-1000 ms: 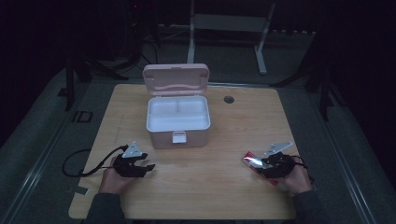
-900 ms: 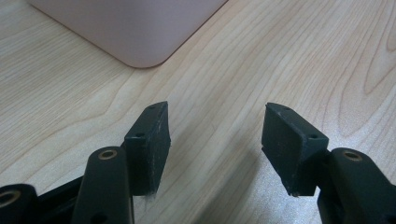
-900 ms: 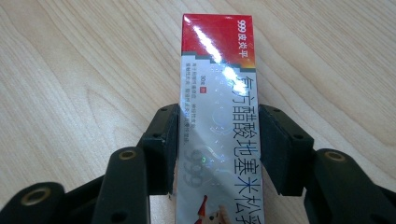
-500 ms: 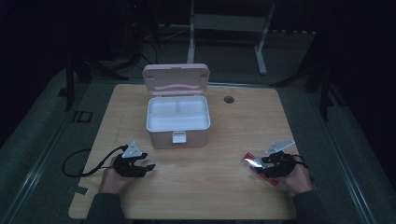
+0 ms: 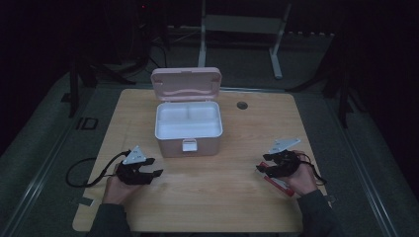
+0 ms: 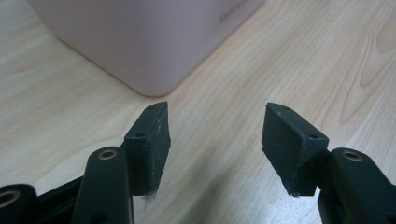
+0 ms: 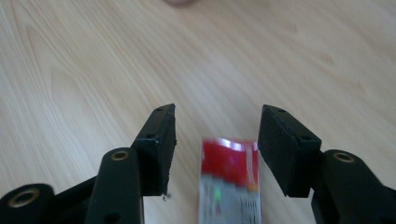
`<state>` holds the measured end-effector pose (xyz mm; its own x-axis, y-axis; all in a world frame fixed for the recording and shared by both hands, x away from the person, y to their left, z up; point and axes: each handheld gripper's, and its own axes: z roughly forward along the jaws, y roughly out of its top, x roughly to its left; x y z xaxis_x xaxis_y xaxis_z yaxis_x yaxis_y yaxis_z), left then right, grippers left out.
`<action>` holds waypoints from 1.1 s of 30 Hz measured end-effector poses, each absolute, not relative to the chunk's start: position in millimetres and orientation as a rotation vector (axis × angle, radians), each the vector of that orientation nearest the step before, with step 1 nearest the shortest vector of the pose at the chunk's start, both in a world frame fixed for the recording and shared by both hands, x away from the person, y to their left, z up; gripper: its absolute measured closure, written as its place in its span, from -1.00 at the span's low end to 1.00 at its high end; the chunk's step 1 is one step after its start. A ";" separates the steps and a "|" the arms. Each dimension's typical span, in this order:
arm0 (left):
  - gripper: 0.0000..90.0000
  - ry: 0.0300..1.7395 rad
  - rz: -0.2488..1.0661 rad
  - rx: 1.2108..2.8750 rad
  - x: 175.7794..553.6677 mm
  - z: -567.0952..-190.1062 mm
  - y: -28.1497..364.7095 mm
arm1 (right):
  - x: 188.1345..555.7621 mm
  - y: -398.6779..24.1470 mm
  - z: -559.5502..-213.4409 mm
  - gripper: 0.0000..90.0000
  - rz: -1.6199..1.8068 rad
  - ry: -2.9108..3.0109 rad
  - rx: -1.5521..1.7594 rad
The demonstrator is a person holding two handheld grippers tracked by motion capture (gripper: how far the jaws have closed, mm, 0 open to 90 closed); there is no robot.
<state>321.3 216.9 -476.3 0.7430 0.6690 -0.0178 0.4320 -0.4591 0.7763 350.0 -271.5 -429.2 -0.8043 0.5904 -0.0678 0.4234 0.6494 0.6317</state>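
Observation:
An open pink box with a white inside stands mid-table, its lid tipped back. My left gripper rests low on the table to the box's front left, open and empty, with a pink box corner just ahead of it. My right gripper hovers at the front right, open; its jaws have just been opening. A red packet lies flat on the wood beneath it. In the right gripper view the packet shows blurred between the jaws, and neither pad touches it.
The wooden table has a round grommet hole behind the box at the right. A black cable loops from my left gripper toward the table's left edge. Dark floor and metal stand legs lie beyond the far edge.
My right gripper has lifted a little and shifted slightly toward the table's middle, with the red packet staying on the wood. The left gripper has kept still.

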 end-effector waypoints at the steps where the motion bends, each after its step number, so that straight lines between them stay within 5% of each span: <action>1: -0.07 0.836 0.382 2.122 321.9 -474.6 217.7 | 352.2 -267.5 -427.1 0.03 0.903 2.599 0.804; 22: -0.21 0.866 0.479 1.985 361.4 -396.0 225.6 | 404.5 -187.8 -370.9 -0.10 1.067 2.494 0.699; 33: -0.30 0.931 0.446 2.002 401.7 -390.7 212.7 | 435.3 -161.4 -357.9 -0.20 1.127 2.465 0.752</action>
